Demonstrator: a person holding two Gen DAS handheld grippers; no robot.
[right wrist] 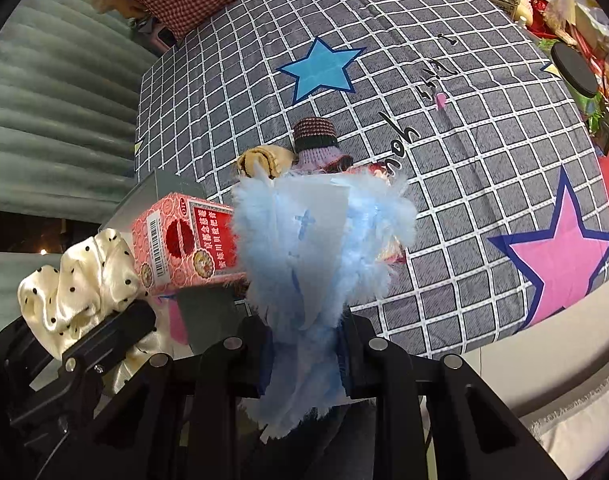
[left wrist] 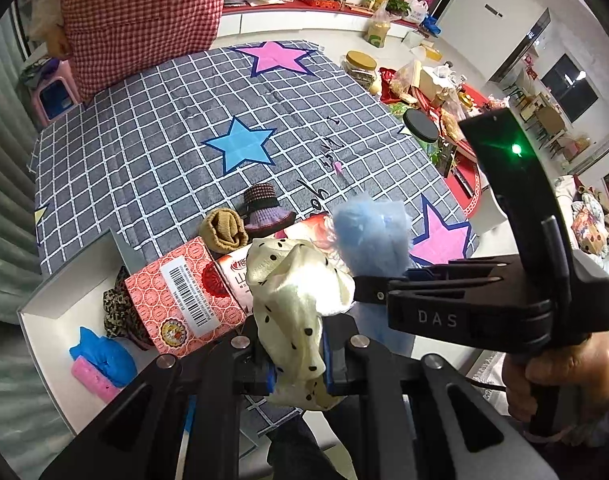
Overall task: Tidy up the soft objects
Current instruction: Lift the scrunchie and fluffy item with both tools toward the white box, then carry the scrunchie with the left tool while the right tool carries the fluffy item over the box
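Landmark: red patterned carton (left wrist: 188, 292), lying on the grey checked star-print cloth (left wrist: 152, 152) at its near edge.

- Left gripper (left wrist: 296, 364): jaws are clamping on a cream polka-dot satin scrunchie (left wrist: 292, 292); the fabric is bulging out above the blue pads and hanging just to the right of the carton in the left wrist view.
- Right gripper (right wrist: 304, 360): jaws are pinching a fluffy pale-blue cloth piece (right wrist: 316, 248), which is rising in front of the carton's right end and is hiding part of it in the right wrist view. A person's hand (left wrist: 560, 376) is gripping this tool's handle.
- White open box (left wrist: 64, 280): sitting directly left of the carton, holding a bright blue soft item (left wrist: 100, 352) lying over a pink block (left wrist: 92, 378), and a leopard-print fabric piece (left wrist: 118, 308) pressing against the carton's left side.
- Tan rolled sock (left wrist: 224, 228): lying just beyond the carton on the cloth.
- Purple and brown knitted piece (left wrist: 264, 208): standing beside the sock, a little farther from the carton.
- Red-and-white checked bundle (left wrist: 144, 20): sitting well beyond the carton, at the cloth's far edge.
- Jars and clutter: crowding the table far to the carton's right.
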